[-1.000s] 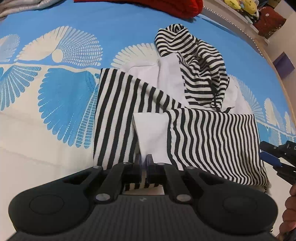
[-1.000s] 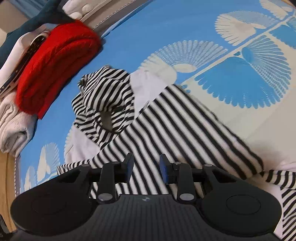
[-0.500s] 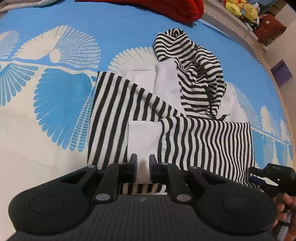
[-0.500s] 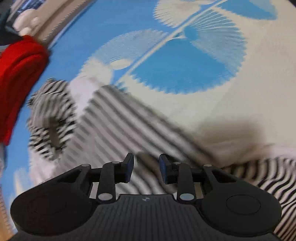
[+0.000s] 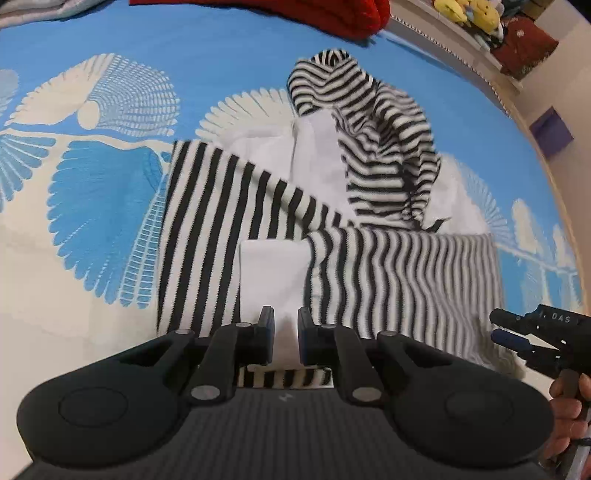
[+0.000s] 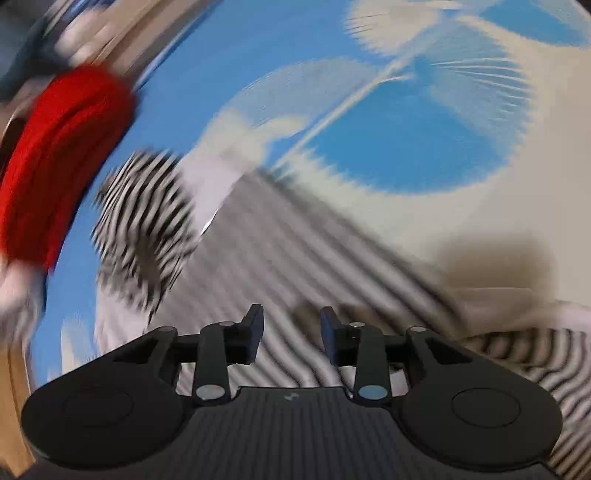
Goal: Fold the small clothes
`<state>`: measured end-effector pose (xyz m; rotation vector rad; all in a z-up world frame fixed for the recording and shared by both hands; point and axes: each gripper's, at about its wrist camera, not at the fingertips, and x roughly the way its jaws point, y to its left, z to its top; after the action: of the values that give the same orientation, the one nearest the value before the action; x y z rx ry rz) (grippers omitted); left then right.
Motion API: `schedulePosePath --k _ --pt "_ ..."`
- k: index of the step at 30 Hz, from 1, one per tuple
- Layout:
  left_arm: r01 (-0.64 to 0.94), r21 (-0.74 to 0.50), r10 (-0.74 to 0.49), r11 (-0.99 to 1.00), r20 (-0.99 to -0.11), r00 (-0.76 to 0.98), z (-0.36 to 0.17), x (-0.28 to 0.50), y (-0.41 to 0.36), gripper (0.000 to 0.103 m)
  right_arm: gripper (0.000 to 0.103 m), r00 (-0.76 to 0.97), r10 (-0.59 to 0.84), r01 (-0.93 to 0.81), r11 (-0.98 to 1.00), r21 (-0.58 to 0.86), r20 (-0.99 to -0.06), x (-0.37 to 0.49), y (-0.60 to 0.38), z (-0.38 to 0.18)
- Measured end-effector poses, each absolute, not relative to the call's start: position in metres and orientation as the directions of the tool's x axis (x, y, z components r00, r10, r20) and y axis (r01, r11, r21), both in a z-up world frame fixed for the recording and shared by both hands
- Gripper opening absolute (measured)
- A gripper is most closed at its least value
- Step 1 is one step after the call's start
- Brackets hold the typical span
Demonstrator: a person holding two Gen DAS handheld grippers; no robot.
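A small black-and-white striped hooded garment [image 5: 229,236] lies partly folded on the blue and cream patterned bedspread [image 5: 92,206]. Both sleeves are folded across the white body, and the striped hood [image 5: 376,140] points away. My left gripper [image 5: 286,332] is open and empty over the garment's near hem, with a white panel [image 5: 273,280] between its fingers. My right gripper [image 6: 291,332] is open and empty above the striped cloth [image 6: 295,266]; its view is blurred by motion. It also shows at the right edge of the left wrist view [image 5: 524,332].
A red knitted garment [image 5: 332,14] lies at the far edge of the bed, also in the right wrist view [image 6: 55,158]. Soft toys [image 5: 465,11] and a dark red item [image 5: 524,40] sit on a ledge beyond the bed. A purple box [image 5: 550,133] is at the right.
My left gripper has opened and let go of the hem it pinched. My right gripper has swung across the garment, staying open.
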<state>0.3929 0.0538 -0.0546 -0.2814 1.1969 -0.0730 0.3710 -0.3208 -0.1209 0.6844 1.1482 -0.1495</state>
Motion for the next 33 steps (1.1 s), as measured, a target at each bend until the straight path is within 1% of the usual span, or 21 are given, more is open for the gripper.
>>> schedulePosePath --k 2,3,5,6,8,9,10,11,12,14,18,20,23,27,29,33 --pt "-0.102 -0.191 -0.155 0.976 -0.945 0.288 -0.083 0.395 0.051 0.013 0.037 0.365 0.16 0.485 0.808 0.334 -0.917 0.37 -0.32 -0.14" --pt "-0.115 -0.167 -0.136 0.979 -0.96 0.243 -0.096 0.393 0.053 0.014 0.037 0.348 0.155 0.529 0.782 0.33 -0.925 0.367 -0.325 -0.147" --pt "-0.131 -0.185 -0.147 0.974 -0.956 0.255 -0.092 0.392 0.056 0.014 0.036 0.356 0.162 0.56 0.751 0.349 -0.92 0.366 -0.327 -0.141" --pt "-0.118 -0.185 -0.148 0.976 -0.951 0.271 -0.085 0.393 0.055 0.015 0.038 0.371 0.164 0.545 0.759 0.357 -0.914 0.367 -0.325 -0.133" --pt "-0.081 -0.192 -0.154 0.978 -0.928 0.339 -0.073 0.392 0.054 0.021 0.04 0.424 0.151 0.488 0.792 0.366 -0.893 0.37 -0.316 -0.119" --pt "-0.076 -0.188 -0.151 0.979 -0.927 0.343 -0.074 0.392 0.054 0.022 0.041 0.42 0.141 0.479 0.805 0.351 -0.897 0.372 -0.314 -0.12" --pt "-0.075 -0.173 -0.141 0.982 -0.936 0.322 -0.081 0.392 0.054 0.022 0.044 0.402 0.141 0.489 0.802 0.343 -0.905 0.371 -0.314 -0.124" --pt "-0.083 -0.151 -0.122 0.985 -0.953 0.277 -0.092 0.392 0.054 0.02 0.044 0.367 0.161 0.523 0.779 0.347 -0.916 0.369 -0.317 -0.134" --pt "-0.085 -0.157 -0.13 0.984 -0.956 0.263 -0.096 0.392 0.053 0.02 0.044 0.343 0.185 0.556 0.75 0.358 -0.921 0.365 -0.322 -0.142" --pt "-0.082 -0.154 -0.126 0.985 -0.952 0.278 -0.085 0.392 0.052 0.022 0.044 0.341 0.205 0.585 0.718 0.377 -0.918 0.359 -0.327 -0.142" --pt "-0.054 -0.202 -0.163 0.978 -0.9 0.404 -0.05 0.39 0.055 0.024 0.045 0.445 0.211 0.47 0.772 0.427 -0.87 0.36 -0.317 -0.11" --pt "-0.038 -0.199 -0.158 0.979 -0.867 0.472 -0.035 0.39 0.054 0.024 0.045 0.506 0.171 0.383 0.834 0.398 -0.845 0.362 -0.312 -0.092" --pt "-0.014 -0.173 -0.135 0.985 -0.816 0.561 -0.019 0.387 0.049 0.024 0.045 0.565 0.102 0.292 0.904 0.313 -0.819 0.364 -0.304 -0.068" --pt "0.04 -0.086 -0.091 0.995 -0.75 0.655 -0.003 0.381 0.038 0.024 0.045 0.609 0.1 0.243 0.921 0.305 -0.787 0.364 -0.31 -0.048" --pt "0.055 -0.06 -0.082 0.997 -0.744 0.663 0.002 0.377 0.032 0.025 0.045 0.635 0.127 0.217 0.918 0.333 -0.762 0.362 -0.315 -0.039" --pt "0.011 -0.127 -0.104 0.992 -0.75 0.654 0.01 0.373 0.027 0.026 0.045 0.644 0.142 0.219 0.907 0.359 -0.752 0.359 -0.328 -0.029"
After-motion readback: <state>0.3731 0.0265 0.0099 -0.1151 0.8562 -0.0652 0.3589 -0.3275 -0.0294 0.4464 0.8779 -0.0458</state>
